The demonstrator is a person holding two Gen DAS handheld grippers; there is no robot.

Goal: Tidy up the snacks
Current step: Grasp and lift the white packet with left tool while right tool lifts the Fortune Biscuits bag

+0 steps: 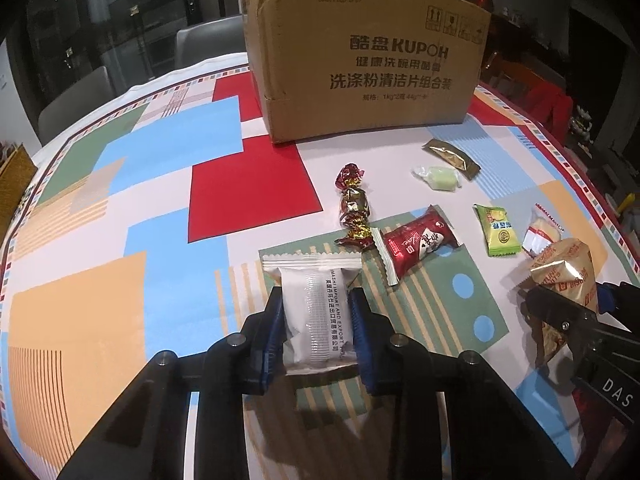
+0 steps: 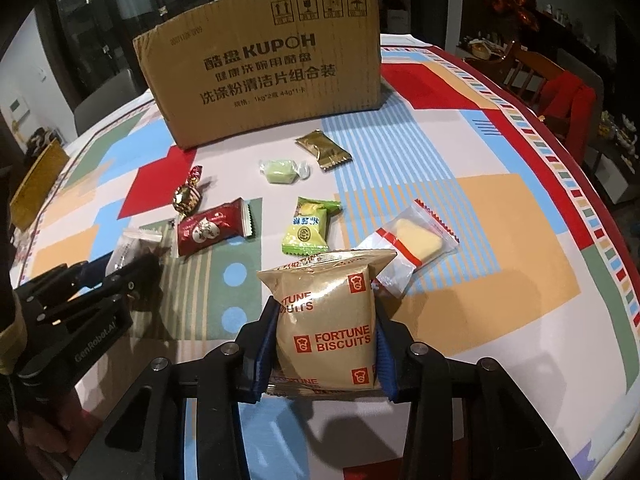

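Observation:
My left gripper [image 1: 316, 304] is shut on a white snack packet [image 1: 308, 276], its blue pads pressing both sides just above the patterned tablecloth. My right gripper [image 2: 326, 308] is shut on a gold Fortune Biscuits packet [image 2: 328, 344], held upright between its pads. Each gripper also shows in the other's view, the right gripper [image 1: 568, 312] at the right edge and the left gripper [image 2: 120, 276] at the left. An open brown cardboard box [image 2: 264, 68] stands at the back of the table.
Loose snacks lie between the grippers and the box: a red packet [image 2: 212, 228], a green packet [image 2: 308, 228], a clear packet with a yellow piece [image 2: 416, 236], a foil twist candy [image 2: 188, 196], a pale green candy [image 2: 280, 172] and an olive packet [image 2: 324, 148]. Chairs stand behind the table.

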